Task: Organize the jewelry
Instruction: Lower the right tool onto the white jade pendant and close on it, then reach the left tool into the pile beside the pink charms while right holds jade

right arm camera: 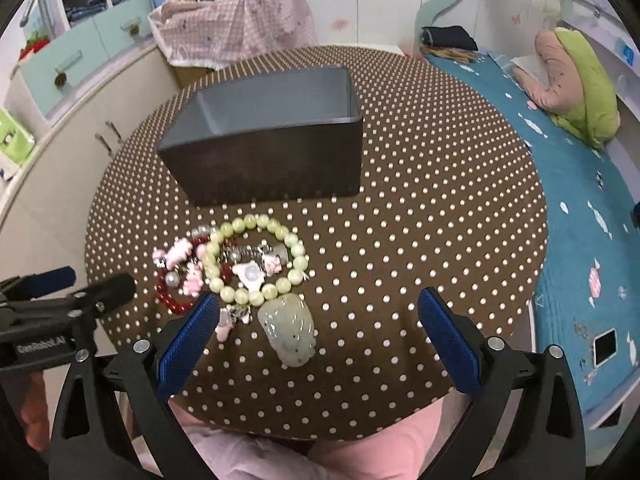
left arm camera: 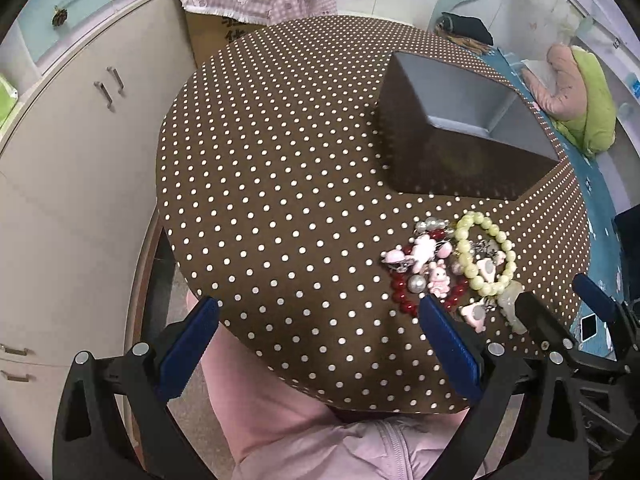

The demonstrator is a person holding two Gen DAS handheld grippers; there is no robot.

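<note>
Round desk (right arm camera: 440, 184) is covered by a brown cloth with white dots; its near edge is cut off by the person's pink clothing (right arm camera: 360, 456) below. Blue bed (right arm camera: 580, 240) is seen beside the desk on the right, with a pink-and-green cushion (right arm camera: 576, 88) on it. Cream cabinets (left arm camera: 80, 168) are seen to the left, and a pink checked cloth (right arm camera: 236, 28) is draped over something behind the desk.

Dark rectangular box (right arm camera: 272, 160), open-topped with a grey inside, is set on the far half of the desk; its floor is mostly hidden by the near wall. Jewelry pile (right arm camera: 236, 268) lies just in front of the box, tangled: a pale green bead bracelet (right arm camera: 256, 298) lies over a red bead bracelet (right arm camera: 170, 304), pink charms and silver bits that are hard to tell apart. A pale jade-like pendant (right arm camera: 290, 330) lies at the near end of the pile.

Left gripper (left arm camera: 320, 340) is spread wide with nothing held, hovering left of the pile; its right finger covers part of the red beads. Right gripper (right arm camera: 316, 340) is likewise spread and holding nothing, the pendant lying between its blue ribbed fingers (right arm camera: 448, 344).
</note>
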